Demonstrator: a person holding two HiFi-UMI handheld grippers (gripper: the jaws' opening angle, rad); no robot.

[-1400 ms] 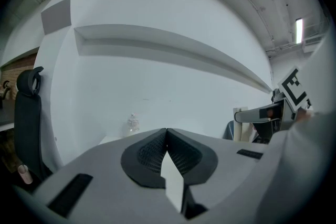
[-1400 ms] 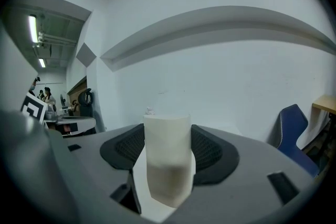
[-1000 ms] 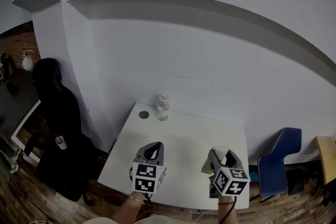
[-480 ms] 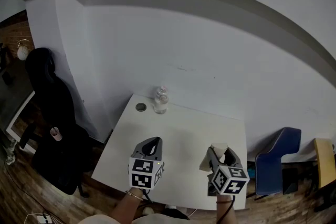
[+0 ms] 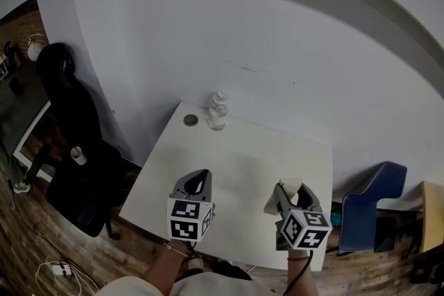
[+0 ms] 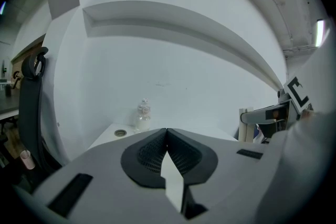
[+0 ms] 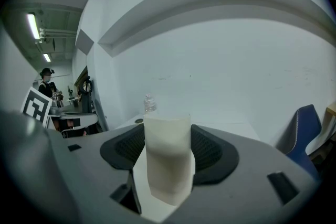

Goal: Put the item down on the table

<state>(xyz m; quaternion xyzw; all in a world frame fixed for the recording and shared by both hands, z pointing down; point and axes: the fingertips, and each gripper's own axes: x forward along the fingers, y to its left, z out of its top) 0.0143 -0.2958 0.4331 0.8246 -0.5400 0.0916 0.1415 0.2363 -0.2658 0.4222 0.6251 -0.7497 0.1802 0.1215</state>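
Right gripper view gives us the clearest read. The right gripper (image 7: 169, 136) has its jaws pinching a pale, cream-white cup (image 7: 168, 160), which stands upright with a dark ribbed pad pressed to its wall at 3 o'clock and another at 9 o'clock. The pinch sits about halfway up the wall, so the rim rises above the pads and the narrower base hangs below them.

In the head view the cup is over the near right part of the white surface (image 5: 243, 156), at roughly 5 o'clock of it. We cannot tell whether its base touches the top or hangs clear.

Over the near left part, at about 7 o'clock, the left gripper (image 6: 167, 134) has its jaws pressed together with nothing between them. A clear bottle (image 5: 218, 111) and a small round dark thing (image 5: 191, 120) stand at the far edge, between 11 and 12 o'clock, well apart from both grippers.

We judge the cup to be light and thin-walled. It probably gives under a hard squeeze, and its smooth, slightly tapered sides could slide down through a loose one. We cannot see whether it holds anything. A mid-wall hold suits it, since the wall there is straighter than at the base and stiffer than near the open rim.

For setting it down, we would keep it upright until the base rests flat. The jaws should then part evenly, because a cup this light could tip if one pad drags on it.
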